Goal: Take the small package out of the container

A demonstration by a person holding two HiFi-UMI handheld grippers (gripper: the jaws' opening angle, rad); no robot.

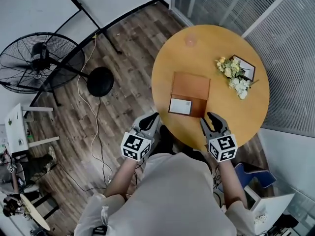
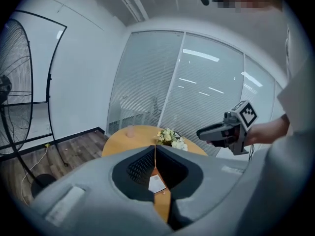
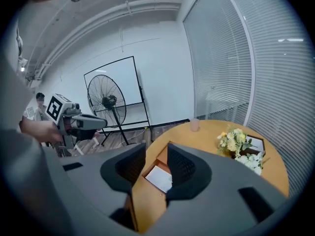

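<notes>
A flat brown container [image 1: 191, 86] lies open on the round wooden table [image 1: 216, 38]. The small white package [image 1: 180, 106] rests in its near half. Both grippers hover at the table's near edge, short of the container. My left gripper [image 1: 155, 116] is off the container's left corner, its jaws meeting at the tips with nothing between them. My right gripper [image 1: 211, 117] is off the right corner, open and empty. In the left gripper view the package [image 2: 156, 183] shows through the slit between the jaws. The right gripper view shows the package [image 3: 160, 177] through the gap.
A bunch of white and yellow flowers [image 1: 235, 75] and a dark framed card [image 1: 244, 67] sit at the table's right. A pale pink cup [image 1: 190, 40] stands at the far side. A standing fan [image 1: 39, 60] and a black stool [image 1: 100, 81] are on the floor to the left.
</notes>
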